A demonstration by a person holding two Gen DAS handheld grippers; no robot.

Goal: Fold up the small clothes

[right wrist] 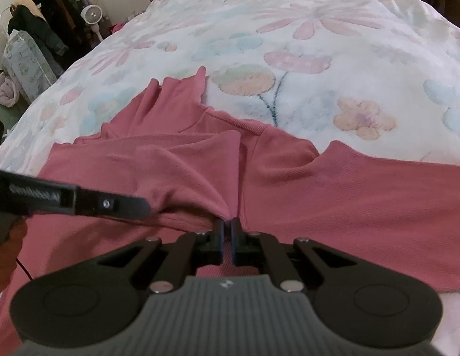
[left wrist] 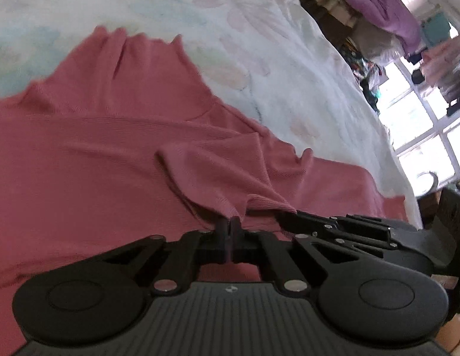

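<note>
Pink ribbed knit top (right wrist: 334,195) spread on floral white bedspread (right wrist: 319,29). Left gripper (left wrist: 231,225) and right gripper (right wrist: 227,225), both clamped on raised near folds. Folding barely begun; most folds left.

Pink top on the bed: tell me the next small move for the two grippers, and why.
Probably carry the pinched flap across the pink top and lay it flat. The left gripper and right gripper are both shut on a raised fold of its fabric, close together, while the rest lies spread on the floral bedspread.
</note>
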